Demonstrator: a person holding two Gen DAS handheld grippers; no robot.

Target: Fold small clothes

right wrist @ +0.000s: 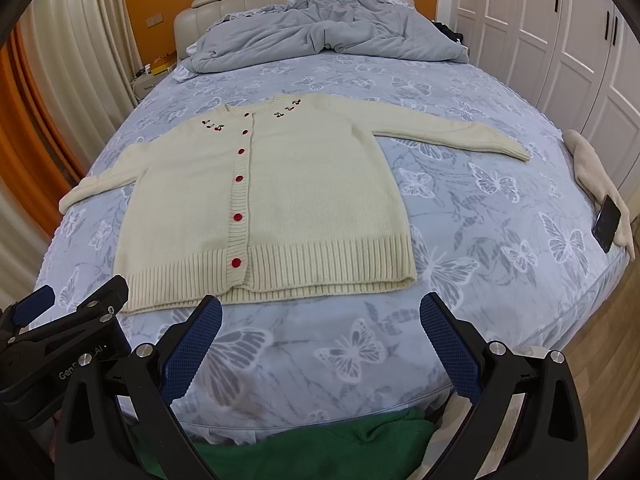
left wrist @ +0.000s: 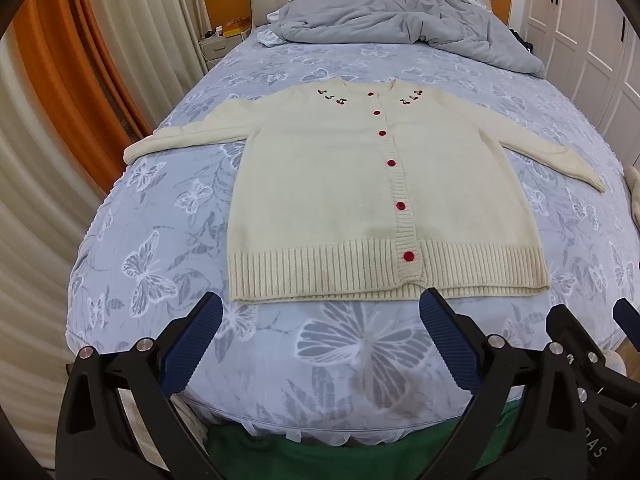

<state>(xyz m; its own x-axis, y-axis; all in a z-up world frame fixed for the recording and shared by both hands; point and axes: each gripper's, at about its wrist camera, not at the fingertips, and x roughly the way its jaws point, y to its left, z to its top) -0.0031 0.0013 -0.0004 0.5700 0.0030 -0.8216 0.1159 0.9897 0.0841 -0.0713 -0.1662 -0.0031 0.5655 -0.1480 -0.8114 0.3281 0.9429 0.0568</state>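
A cream knitted cardigan (left wrist: 328, 184) (right wrist: 280, 196) with red buttons and small cherry embroidery at the neck lies flat and buttoned on the bed, both sleeves spread out sideways. My left gripper (left wrist: 320, 312) hovers open just short of the ribbed hem, near its left half. My right gripper (right wrist: 320, 312) is open too, near the hem's right corner, with only bedsheet between its fingers. In the right wrist view the left gripper (right wrist: 76, 292) shows at the lower left. In the left wrist view part of the right gripper (left wrist: 588, 320) shows at the lower right.
The bed (left wrist: 160, 240) has a blue butterfly-print sheet. A grey duvet (left wrist: 400, 16) is bunched at the headboard. A cream cloth (right wrist: 596, 176) and a dark phone (right wrist: 608, 224) lie at the right edge. Green fabric (right wrist: 320, 444) sits below the foot of the bed. White wardrobes (right wrist: 560, 40) stand on the right.
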